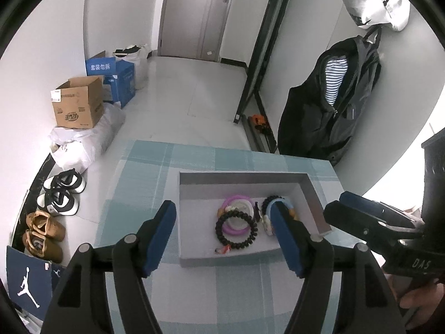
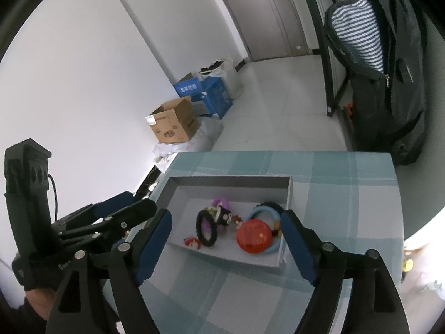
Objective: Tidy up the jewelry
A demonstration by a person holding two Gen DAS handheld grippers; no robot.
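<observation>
A shallow grey box (image 1: 244,176) (image 2: 230,179) sits on a table covered with a teal checked cloth (image 1: 194,292). Inside lie a black bead bracelet (image 1: 235,231) (image 2: 207,229), pink and purple rings (image 1: 239,213) (image 2: 219,203), a light blue ring (image 2: 264,214), a red round disc (image 2: 253,236) and a small red charm (image 2: 192,242). My left gripper (image 1: 223,206) hovers open above the box's near side, with nothing between its pads. My right gripper (image 2: 226,213) is also open and empty over the box's near edge. Each gripper shows in the other's view: right gripper (image 1: 338,204), left gripper (image 2: 140,200).
The floor to the left of the table holds a cardboard box (image 1: 78,105), blue boxes (image 1: 116,78), white bags and shoes (image 1: 58,194). A dark jacket (image 1: 328,105) hangs at the right by a black-framed mirror (image 1: 258,64). A door (image 1: 197,14) is at the back.
</observation>
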